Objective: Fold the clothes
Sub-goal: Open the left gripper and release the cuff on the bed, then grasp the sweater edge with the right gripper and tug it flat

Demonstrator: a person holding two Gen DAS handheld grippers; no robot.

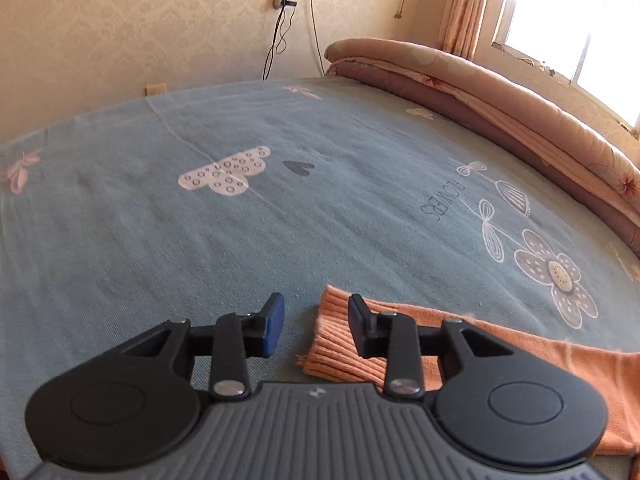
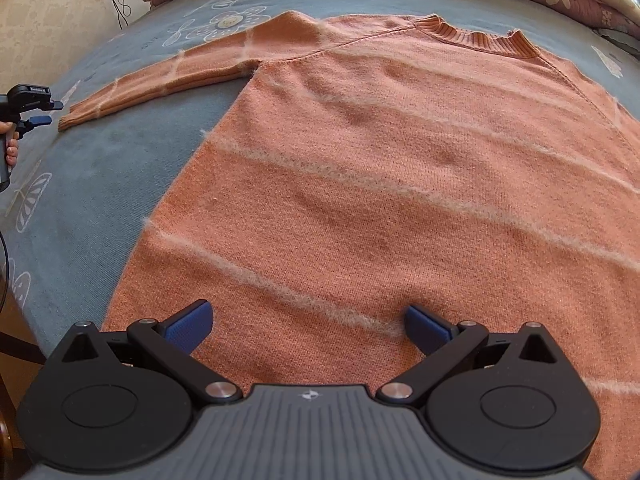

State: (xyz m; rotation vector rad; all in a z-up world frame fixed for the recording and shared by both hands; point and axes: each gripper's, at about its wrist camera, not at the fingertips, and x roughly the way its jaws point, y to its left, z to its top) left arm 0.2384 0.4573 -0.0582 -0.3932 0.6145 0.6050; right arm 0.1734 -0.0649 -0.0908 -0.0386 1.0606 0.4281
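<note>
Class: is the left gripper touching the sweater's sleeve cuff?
Cannot tell. In the left wrist view the open left gripper overlaps the cuff; no gap or contact shows.

Both rigs are showing the same build: the left hand-held gripper [image 1: 316,324] and right hand-held gripper [image 2: 308,326] are wearing blue pads on black linkage arms, silver pivot screws, round black side discs and a ribbed grey body bearing a small white emblem.

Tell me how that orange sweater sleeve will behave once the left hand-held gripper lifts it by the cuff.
The sleeve is soft knit lying flat, so it will likely drape and sag. The ribbed cuff looks thick enough to pinch firmly. The fuzzy sweater probably clings to the bedsheet, dragging rather than sliding.
</note>
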